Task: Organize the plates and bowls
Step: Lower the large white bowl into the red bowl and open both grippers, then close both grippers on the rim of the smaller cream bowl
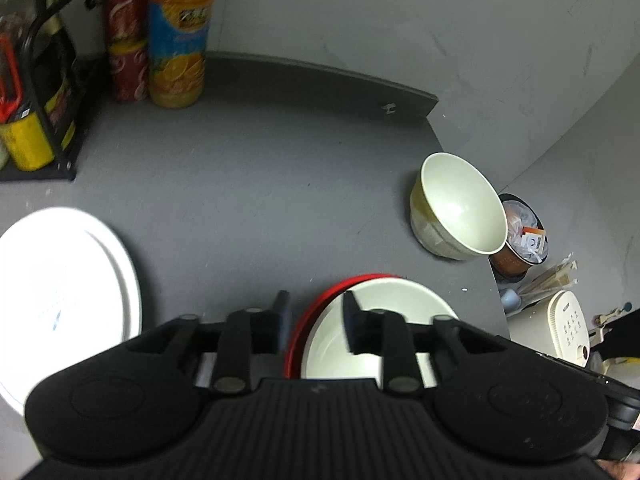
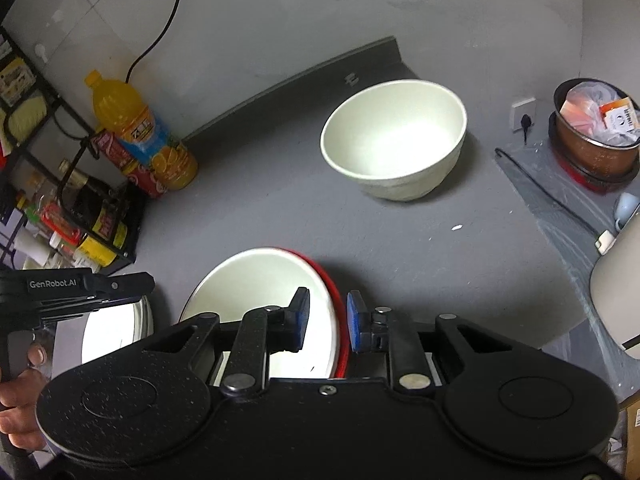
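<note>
A red-rimmed bowl with a cream inside (image 1: 376,320) (image 2: 260,280) sits on the grey counter near the front. My left gripper (image 1: 316,320) is open, its fingers astride the bowl's left rim. My right gripper (image 2: 328,320) is open, its fingers astride the bowl's right rim. A large cream bowl (image 1: 460,204) (image 2: 396,140) stands farther back on the right. A white plate (image 1: 60,292) (image 2: 116,328) lies at the left.
An orange juice bottle (image 1: 178,32) (image 2: 140,128) and red cans (image 1: 126,40) stand by a black rack (image 1: 36,92) at the back left. A copper pot with rubbish (image 2: 596,136) and a white rice cooker (image 1: 568,328) sit past the counter's right edge.
</note>
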Motion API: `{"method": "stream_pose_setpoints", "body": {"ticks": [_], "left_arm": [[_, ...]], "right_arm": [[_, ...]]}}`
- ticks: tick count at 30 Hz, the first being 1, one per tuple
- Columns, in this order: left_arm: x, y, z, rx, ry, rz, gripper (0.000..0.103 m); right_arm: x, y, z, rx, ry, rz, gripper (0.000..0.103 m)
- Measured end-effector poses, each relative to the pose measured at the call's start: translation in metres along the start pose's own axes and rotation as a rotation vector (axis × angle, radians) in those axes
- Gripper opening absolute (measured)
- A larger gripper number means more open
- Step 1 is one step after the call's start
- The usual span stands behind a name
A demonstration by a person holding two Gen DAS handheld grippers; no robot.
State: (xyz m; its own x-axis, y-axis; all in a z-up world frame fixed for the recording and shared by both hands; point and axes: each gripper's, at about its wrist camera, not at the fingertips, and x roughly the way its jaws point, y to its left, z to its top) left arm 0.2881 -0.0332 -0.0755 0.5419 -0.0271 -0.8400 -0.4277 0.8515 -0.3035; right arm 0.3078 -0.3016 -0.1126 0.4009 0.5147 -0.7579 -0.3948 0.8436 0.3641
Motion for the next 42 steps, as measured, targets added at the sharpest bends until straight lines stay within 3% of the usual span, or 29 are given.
{"method": "stream_pose_setpoints", "body": {"ticks": [2,4,6,11,29,42], "left_arm": [[0.000,-0.006,0.002,0.014,-0.011,0.003,0.047],[0.003,-0.012,0.006,0.022,-0.014,0.004,0.055],[0.006,-0.016,0.008,0.027,-0.015,0.001,0.058],[0.019,-0.025,0.018,0.025,-0.007,-0.006,0.060],[0.071,-0.065,0.056,0.093,0.022,-0.062,0.060],[0.131,-0.083,0.087,0.073,0.066,-0.112,0.060]], "right_arm": [[0.000,-0.001,0.002,0.014,0.000,-0.001,0.026],[0.000,-0.003,0.003,0.028,-0.008,-0.014,0.037],[-0.003,-0.006,0.004,0.035,-0.032,-0.038,0.052],[-0.003,-0.021,0.013,0.075,-0.060,-0.070,0.059],[0.008,-0.062,0.049,0.197,-0.137,-0.144,0.065],[0.042,-0.086,0.070,0.312,-0.126,-0.160,0.065]]}}
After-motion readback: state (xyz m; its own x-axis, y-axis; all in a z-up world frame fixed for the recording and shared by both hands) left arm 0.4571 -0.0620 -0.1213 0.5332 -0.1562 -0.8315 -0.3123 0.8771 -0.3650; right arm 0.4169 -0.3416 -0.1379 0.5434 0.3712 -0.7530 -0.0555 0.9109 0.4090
